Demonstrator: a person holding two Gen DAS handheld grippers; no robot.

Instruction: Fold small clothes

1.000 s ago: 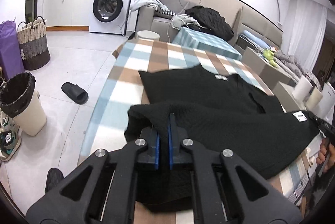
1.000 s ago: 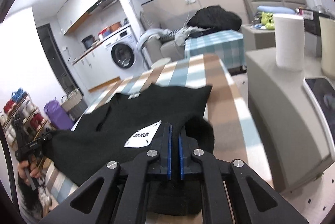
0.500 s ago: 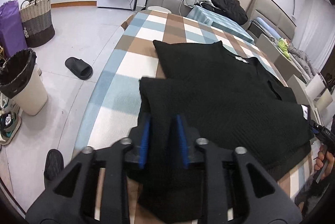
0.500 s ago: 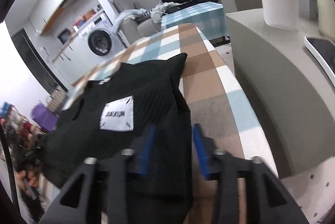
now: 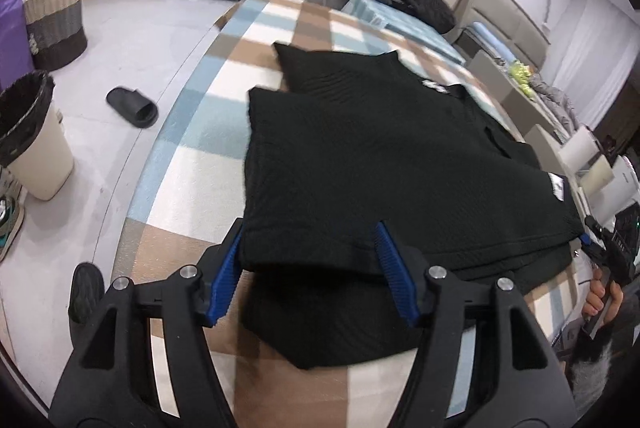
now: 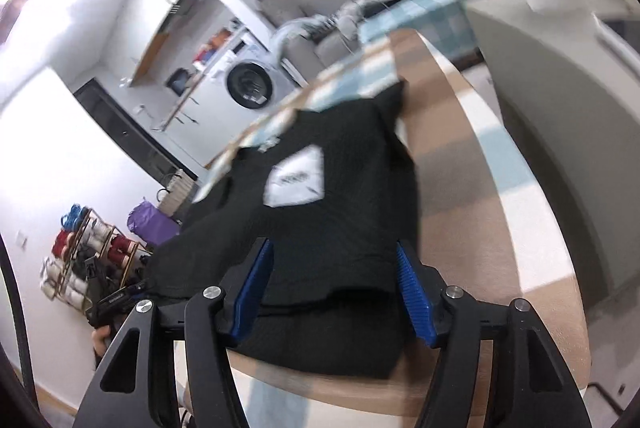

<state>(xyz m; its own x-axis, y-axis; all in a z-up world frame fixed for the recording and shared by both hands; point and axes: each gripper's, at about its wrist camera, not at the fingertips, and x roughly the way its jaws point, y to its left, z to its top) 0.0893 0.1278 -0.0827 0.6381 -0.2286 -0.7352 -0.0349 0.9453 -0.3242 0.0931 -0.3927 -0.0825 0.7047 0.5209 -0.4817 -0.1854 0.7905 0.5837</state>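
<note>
Black shirt is lying folded on the checked table; left gripper and right gripper are being held over its near edge, jaws apart, nothing clamped.

Bare checked tablecloth left of black shirt (folded), grey cabinet crowding right

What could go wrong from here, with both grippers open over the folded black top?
1. The folded layer of the black top sits skewed over the lower layer, so another fold may lock in uneven edges.
2. The near hem lies close to the checked table edge; a careless regrasp by the left gripper or right gripper could drag it off.
</note>
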